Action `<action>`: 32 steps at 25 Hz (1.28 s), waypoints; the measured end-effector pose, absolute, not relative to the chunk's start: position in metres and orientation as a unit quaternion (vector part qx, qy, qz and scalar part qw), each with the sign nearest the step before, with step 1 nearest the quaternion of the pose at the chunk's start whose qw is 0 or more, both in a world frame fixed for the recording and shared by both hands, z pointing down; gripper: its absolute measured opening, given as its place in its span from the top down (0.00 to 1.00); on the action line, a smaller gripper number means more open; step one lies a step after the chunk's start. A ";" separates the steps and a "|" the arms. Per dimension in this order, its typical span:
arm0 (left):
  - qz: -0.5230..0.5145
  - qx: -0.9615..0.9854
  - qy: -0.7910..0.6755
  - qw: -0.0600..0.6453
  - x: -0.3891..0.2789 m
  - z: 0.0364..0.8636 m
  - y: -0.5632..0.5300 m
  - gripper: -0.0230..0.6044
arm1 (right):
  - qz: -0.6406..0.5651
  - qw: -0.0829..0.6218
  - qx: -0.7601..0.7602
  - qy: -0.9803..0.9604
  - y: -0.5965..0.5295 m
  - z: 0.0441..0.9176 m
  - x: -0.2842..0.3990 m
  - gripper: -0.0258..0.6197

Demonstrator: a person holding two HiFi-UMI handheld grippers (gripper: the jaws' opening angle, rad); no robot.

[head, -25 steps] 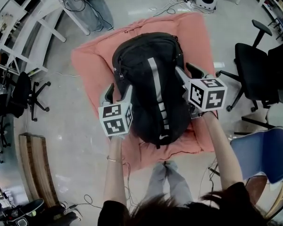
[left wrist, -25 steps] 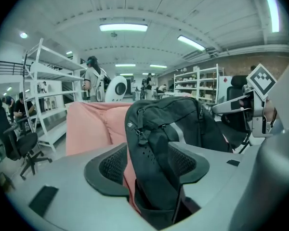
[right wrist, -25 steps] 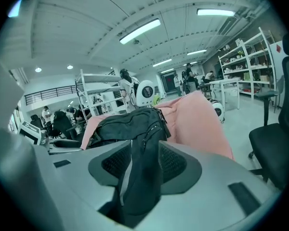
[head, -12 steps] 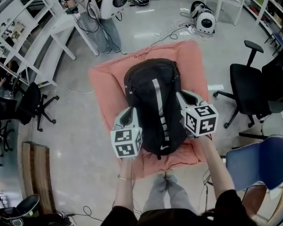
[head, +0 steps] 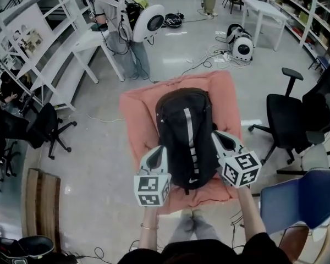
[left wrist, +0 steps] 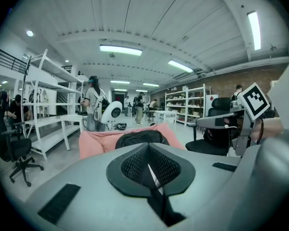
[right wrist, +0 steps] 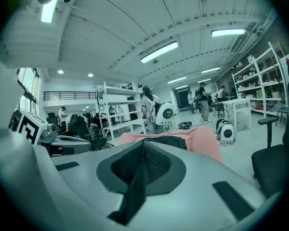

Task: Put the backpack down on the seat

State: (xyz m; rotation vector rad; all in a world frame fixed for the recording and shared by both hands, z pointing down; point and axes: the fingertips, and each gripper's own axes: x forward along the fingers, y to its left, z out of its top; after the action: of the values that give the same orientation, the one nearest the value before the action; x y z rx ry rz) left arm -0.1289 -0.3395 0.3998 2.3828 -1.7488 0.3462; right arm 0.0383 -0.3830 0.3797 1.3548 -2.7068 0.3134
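— Where is the backpack right now?

— The backpack [head: 186,142] lies flat on the seat [head: 137,109], which is the salmon cushion on the floor [head: 99,164]. It runs lengthways, top end away from you and bottom end near your feet. I judge the put-down done: the cushion carries the whole bag and pink shows on every side, so there is no edge for it to slide off.

— And my hands?

— Your left hand-held gripper [head: 157,154] and your right hand-held gripper [head: 221,139] flank the bag's near end, one on each side. Both have just been closing their jaws. Each gripper view shows the jaws pressed together with nothing between them. In those views the bag sits ahead, out past the tips and not in them. No strap looks caught, which is why I read the release as clean.

— What room do I have to move?

— Bare floor opens on your left as far as the wooden bench [head: 41,202] and the black chair [head: 44,128]. The right is tighter. A blue chair [head: 297,199] stands close by your right elbow, and a black office chair [head: 289,120] stands just beyond the cushion's right edge. Cables [head: 209,54] trail on the floor past the far edge. Drawing straight back toward yourself looks like the freest line.
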 end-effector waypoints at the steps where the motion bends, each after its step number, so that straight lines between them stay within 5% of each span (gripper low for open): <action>1: 0.115 0.800 -0.584 0.078 -0.127 0.395 -0.333 0.94 | 0.100 0.043 0.442 -0.890 -0.376 0.374 0.040 0.93; 32: 0.048 0.796 -0.603 0.014 -0.146 0.321 -0.227 0.94 | 0.041 -0.074 0.448 -0.890 -0.273 0.294 0.090 0.94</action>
State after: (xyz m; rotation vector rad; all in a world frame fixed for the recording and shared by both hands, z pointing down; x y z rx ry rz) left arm -0.1461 -0.2267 0.3209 2.4792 -1.8787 0.1510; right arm 0.0899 -0.2726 0.2936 1.4786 -2.9356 0.1366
